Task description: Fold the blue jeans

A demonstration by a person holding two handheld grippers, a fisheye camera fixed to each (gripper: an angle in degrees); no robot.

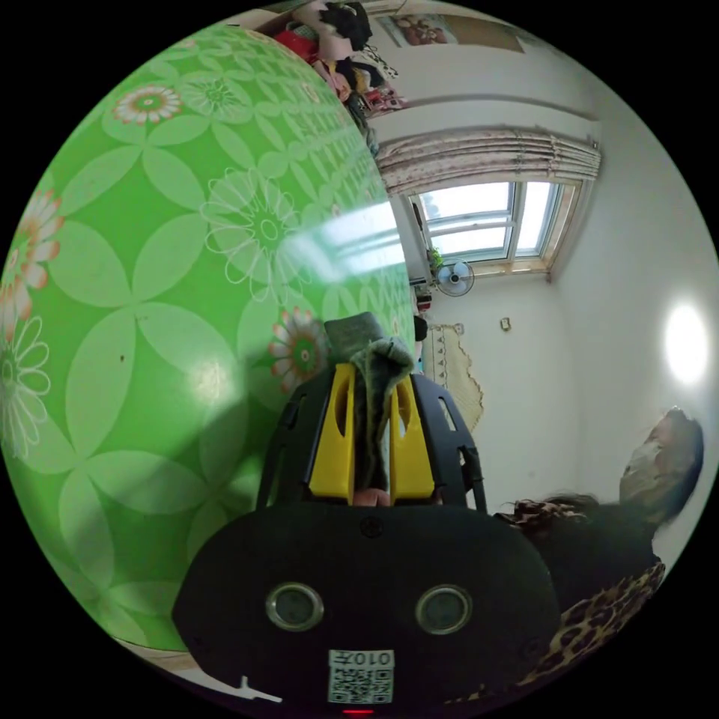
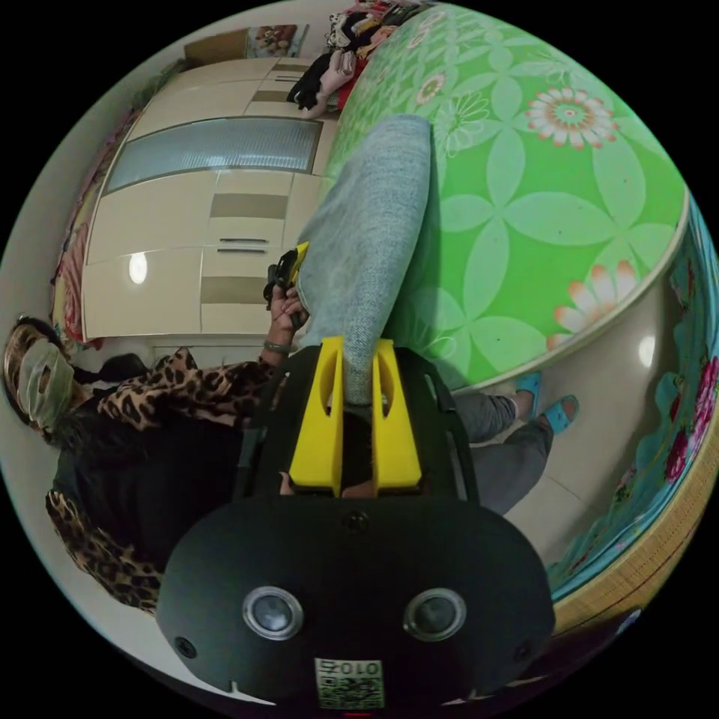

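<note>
The blue jeans (image 2: 368, 240) hang as a long pale-blue band stretched over the green flowered table (image 2: 524, 225). My right gripper (image 2: 356, 352) is shut on one end of them, denim pinched between its yellow jaws. In the right gripper view the left gripper (image 2: 288, 271) shows small at the band's other side, held by a hand. In the left gripper view my left gripper (image 1: 372, 374) is shut on a bunched grey-blue fold of the jeans (image 1: 372, 359), close above the green table (image 1: 150, 299).
A person in a leopard-print top (image 2: 187, 389) stands by the table, feet in blue slippers (image 2: 547, 397) on the floor. Cream wardrobes (image 2: 202, 225) stand behind. Piled clothes (image 1: 337, 37) lie at the table's far end. A window (image 1: 494, 217) and wall fan (image 1: 454, 277) are beyond.
</note>
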